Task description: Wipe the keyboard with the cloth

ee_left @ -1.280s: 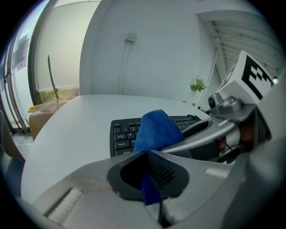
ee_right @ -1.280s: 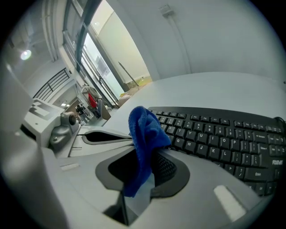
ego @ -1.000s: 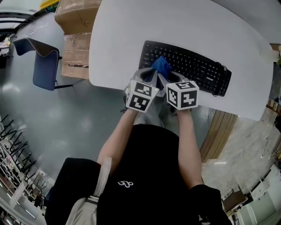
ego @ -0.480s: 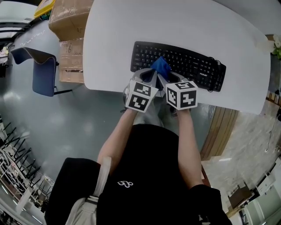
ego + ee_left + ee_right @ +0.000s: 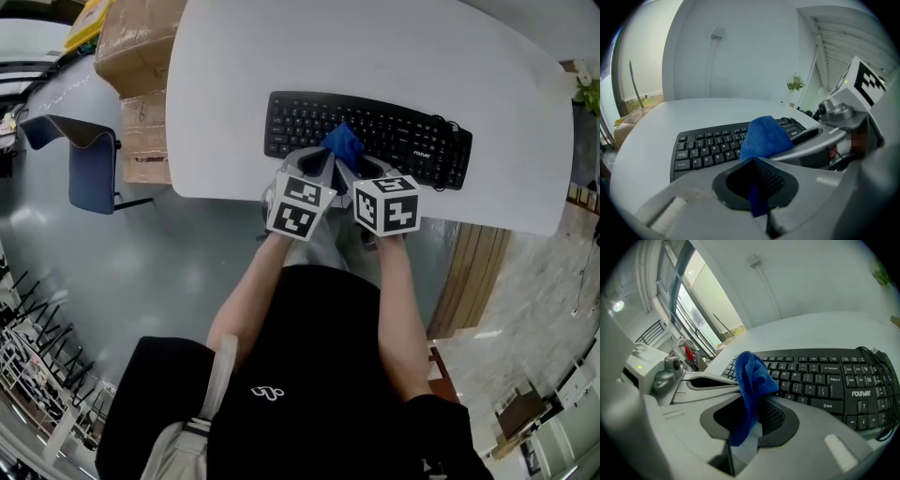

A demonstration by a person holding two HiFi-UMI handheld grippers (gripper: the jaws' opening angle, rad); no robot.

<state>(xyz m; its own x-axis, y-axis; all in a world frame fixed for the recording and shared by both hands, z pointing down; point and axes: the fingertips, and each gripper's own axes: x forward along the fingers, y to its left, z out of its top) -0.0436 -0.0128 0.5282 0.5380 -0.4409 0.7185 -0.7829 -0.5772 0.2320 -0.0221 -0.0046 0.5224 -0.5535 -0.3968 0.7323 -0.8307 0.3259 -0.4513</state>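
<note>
A black keyboard [image 5: 403, 131] lies along the near edge of the white table [image 5: 375, 47]. A blue cloth [image 5: 343, 142] is bunched between my two grippers, just above the keyboard's front row. My left gripper [image 5: 321, 161] is shut on one edge of the cloth [image 5: 764, 138], which pokes up past its jaws. My right gripper [image 5: 354, 167] is shut on the other edge of the cloth [image 5: 751, 380], which hangs down through its jaws. The keyboard [image 5: 712, 145] fills the ground ahead in the left gripper view, and the keyboard [image 5: 834, 380] shows likewise in the right gripper view.
Cardboard boxes [image 5: 141, 66] stand on the floor left of the table. A blue chair [image 5: 89, 159] sits further left. A small plant [image 5: 589, 94] is at the table's far right end. A cable [image 5: 715, 35] runs up the wall behind.
The view has shifted, so the table and keyboard appear further left and slightly higher. Both grippers keep their hold on the cloth over the keyboard's front.
</note>
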